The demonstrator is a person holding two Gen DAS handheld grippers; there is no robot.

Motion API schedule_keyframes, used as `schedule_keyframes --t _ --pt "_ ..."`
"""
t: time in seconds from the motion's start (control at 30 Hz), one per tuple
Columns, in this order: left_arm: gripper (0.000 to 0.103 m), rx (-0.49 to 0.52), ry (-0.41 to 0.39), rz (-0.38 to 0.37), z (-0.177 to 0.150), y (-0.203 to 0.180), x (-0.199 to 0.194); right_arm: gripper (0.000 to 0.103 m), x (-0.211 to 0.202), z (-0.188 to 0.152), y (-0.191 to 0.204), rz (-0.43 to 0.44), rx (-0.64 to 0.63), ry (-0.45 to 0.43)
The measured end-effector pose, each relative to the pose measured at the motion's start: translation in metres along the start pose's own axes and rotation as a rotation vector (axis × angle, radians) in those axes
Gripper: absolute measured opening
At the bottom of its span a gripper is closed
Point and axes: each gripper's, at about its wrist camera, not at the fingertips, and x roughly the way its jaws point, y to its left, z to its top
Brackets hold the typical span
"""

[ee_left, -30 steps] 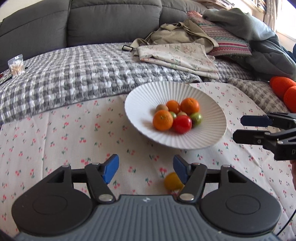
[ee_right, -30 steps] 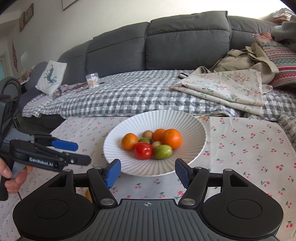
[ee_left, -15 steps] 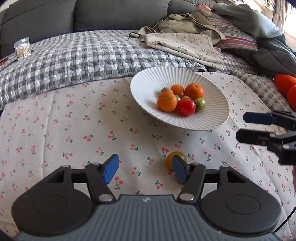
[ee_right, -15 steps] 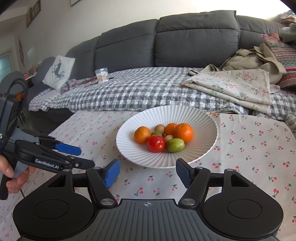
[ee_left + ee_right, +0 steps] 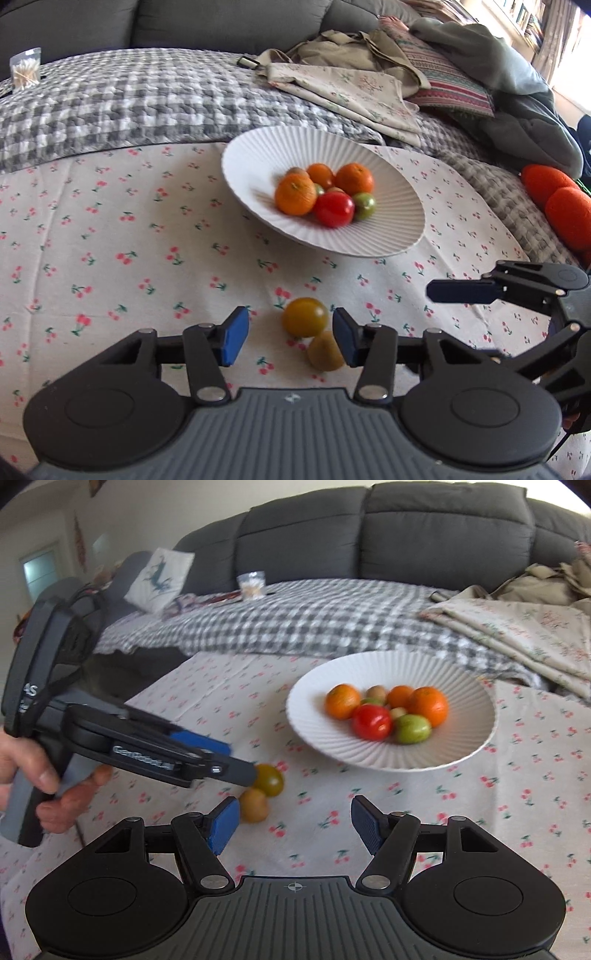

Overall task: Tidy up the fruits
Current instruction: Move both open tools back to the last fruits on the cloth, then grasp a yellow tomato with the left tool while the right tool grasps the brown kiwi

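A yellow-orange tomato (image 5: 305, 317) and a small brown fruit (image 5: 325, 350) lie loose on the cherry-print tablecloth (image 5: 110, 240). My left gripper (image 5: 290, 339) is low over them with its jaws closing. The tomato sits between the blue pads, near the right one, and neither pad presses on it. A white ribbed plate (image 5: 258, 162) behind holds several oranges and tomatoes. In the right wrist view the tomato (image 5: 269, 780), brown fruit (image 5: 254, 805) and left gripper (image 5: 240, 762) appear at the left. My right gripper (image 5: 294, 825) hovers open with nothing between its fingers, in front of the plate (image 5: 461, 701).
A grey sofa (image 5: 424, 535) with a checked blanket (image 5: 129, 96) borders the table's far side. Folded cloths (image 5: 351, 88) and cushions lie on it. Orange soft items (image 5: 565, 210) sit at the right. One finger (image 5: 461, 290) of the right gripper reaches in from the right. A hand (image 5: 55, 794) holds the left gripper.
The left gripper tipped down over the loose tomato and its jaws narrowed; the brown fruit came into view. The right gripper drifted left, nearer the loose fruits, jaws unchanged.
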Motion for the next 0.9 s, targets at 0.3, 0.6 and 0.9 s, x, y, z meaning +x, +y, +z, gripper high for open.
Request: schedule_keyframes --t 0.3,0.6,0.9 --pt "0.04 0.017 0.019 -0.008 -0.002 -0.016 0.019 0.068 0.008 -0.003 -0.001 0.007 0.022 0.041" --pt "0.027 0.006 0.01 0.005 -0.001 -0.008 0.016 0.068 0.015 -0.003 0.008 0.002 -0.003 0.047" --pt "0.027 -0.043 -0.057 0.039 0.008 0.015 -0.008 0.068 0.04 -0.003 0.024 0.025 -0.021 0.083"
